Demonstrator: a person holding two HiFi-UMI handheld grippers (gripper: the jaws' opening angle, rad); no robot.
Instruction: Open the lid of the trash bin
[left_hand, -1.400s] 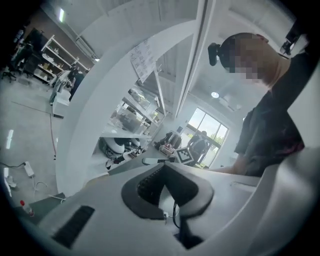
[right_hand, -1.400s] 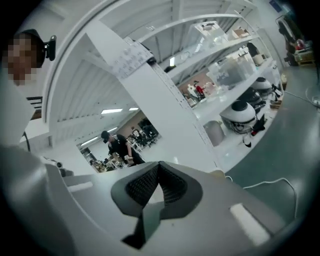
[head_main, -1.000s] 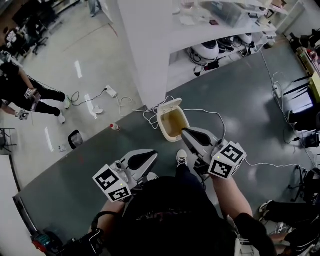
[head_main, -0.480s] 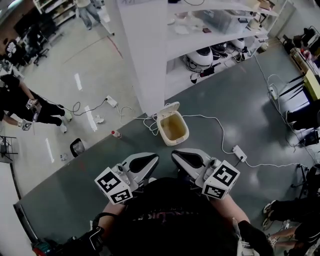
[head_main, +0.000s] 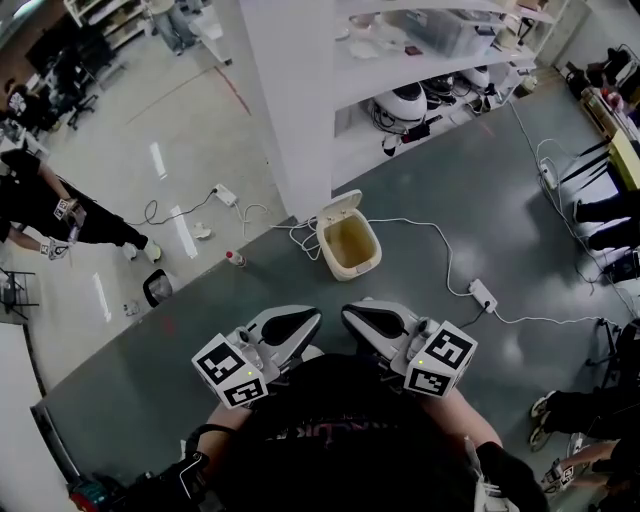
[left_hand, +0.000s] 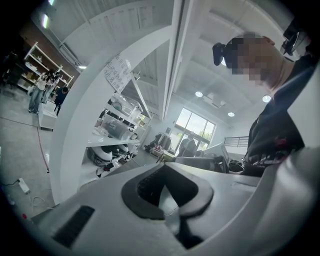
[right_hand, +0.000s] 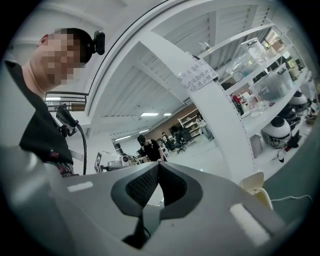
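Retreat: pulls right gripper (head_main: 349, 311) back from trash bin (head_main: 362, 268), now beside left gripper (head_main: 315, 317), both clamped shut on nothing. Leaves bin on floor by white pillar (head_main: 290, 100), lid (head_main: 338, 207) upright; looks done.

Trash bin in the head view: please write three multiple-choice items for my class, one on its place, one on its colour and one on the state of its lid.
1. Where does the trash bin stand?
A. on a shelf
B. on the grey floor near the white pillar
C. on a chair

2. What colour is the bin?
A. black
B. red
C. cream

3. How is its lid?
A. raised open
B. shut flat
C. lying detached on the floor

Answers:
1 B, it sits on the floor by the pillar's foot.
2 C, its walls and lid are cream.
3 A, the lid stands up and the inside shows.
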